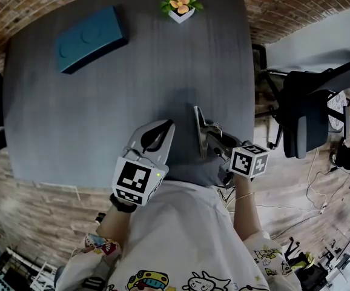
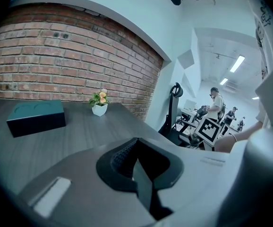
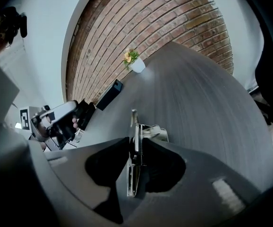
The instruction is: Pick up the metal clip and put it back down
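Silver spring-metal clip sits pinched edgewise in the right hand-held gripper, whose jaws stand part-way open with their pads pressed on either flank of it; its long lever juts ahead of the fingertips, over the near part of the dark grey wood-grain bench; the left hand-held gripper, just beside the right one, is closed tight on nothing.

The set-down looks to me the risky part; the clip stands on its thin edge, so a release above the surface could let it topple or skid to the bench's near edge, close under the jaws, and drop to the floor; a slanted grip might let it twist out early.

The head view shows both grippers side by side and how near that edge the clip hangs, yet not the pads; the right gripper view shows the pads on the clip, but not whether it touches the bench; the dark teal box and white pot of orange flowers lie far ahead, well clear.
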